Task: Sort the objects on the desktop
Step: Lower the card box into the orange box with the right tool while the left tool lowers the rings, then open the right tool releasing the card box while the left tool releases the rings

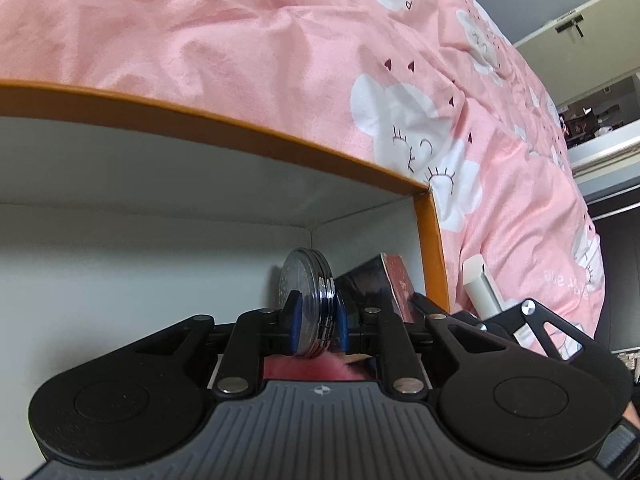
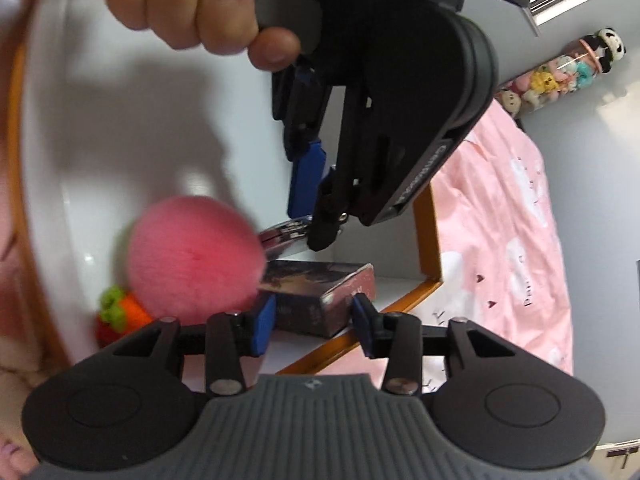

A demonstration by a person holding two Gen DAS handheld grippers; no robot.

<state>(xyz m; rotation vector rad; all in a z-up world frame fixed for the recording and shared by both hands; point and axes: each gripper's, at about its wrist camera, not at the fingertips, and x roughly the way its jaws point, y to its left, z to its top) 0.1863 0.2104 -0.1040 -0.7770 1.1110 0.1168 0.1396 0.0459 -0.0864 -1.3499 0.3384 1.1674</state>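
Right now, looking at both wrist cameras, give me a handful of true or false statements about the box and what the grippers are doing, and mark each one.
1. The left gripper is clamped on a round silver compact. True.
2. The right gripper grips the pink pompom. False: its jaws stand open with nothing pressed between the pads; the pompom lies in the box.
3. The box has an orange rim. True.
4. The box sits on a bare wooden desk. False: pink cloud-print bedding surrounds it.
5. A dark rectangular carton lies inside the box. True.
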